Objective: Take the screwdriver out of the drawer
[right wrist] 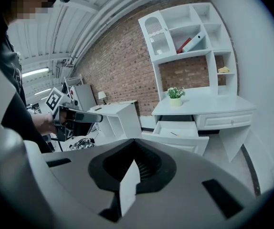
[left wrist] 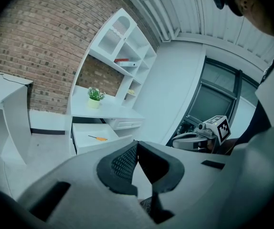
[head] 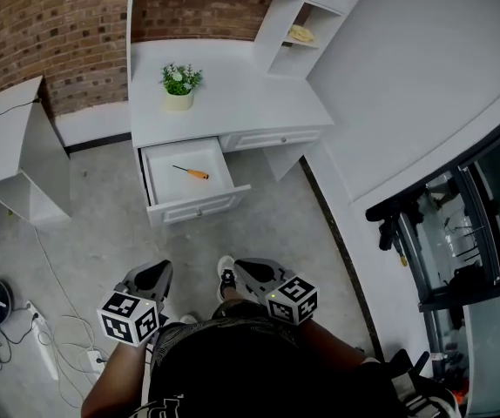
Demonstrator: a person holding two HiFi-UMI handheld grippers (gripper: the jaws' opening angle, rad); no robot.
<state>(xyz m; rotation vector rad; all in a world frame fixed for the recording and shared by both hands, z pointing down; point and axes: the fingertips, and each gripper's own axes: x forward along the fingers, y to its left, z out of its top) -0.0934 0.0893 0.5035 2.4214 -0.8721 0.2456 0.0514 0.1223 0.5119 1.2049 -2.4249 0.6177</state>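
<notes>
**Task item.** The screwdriver (head: 191,172) is a slim tool with a thin dark shaft and an orange handle. It lies flat on the white floor of the open drawer (head: 199,206), just above the centre of the head view. It lies on a slant, handle toward the lower right and shaft tip toward the upper left. It touches neither drawer wall. The drawer is pulled out from the left half of the white desk (head: 241,111). A small potted plant (head: 180,81) stands on the desktop above it.

**Grippers.** Both are low in the head view, close in front of the person's dark-clothed torso. They are well apart from the drawer, with bare grey floor (head: 259,225) between.
- The left gripper (head: 158,270) sits lower left of centre. Its marker cube is nearest the body and its nose points up the frame toward the desk. In its own view the two black pads meet at their tips with nothing between them.
- The right gripper (head: 238,268) sits just right of it, a shoe (head: 225,279) showing between the two. It is angled up and slightly left. Its pads are pressed together and hold nothing.

**Sightlines.** Each gripper view shows the open drawer and the orange handle in the mid-distance, above the closed pads.
</notes>
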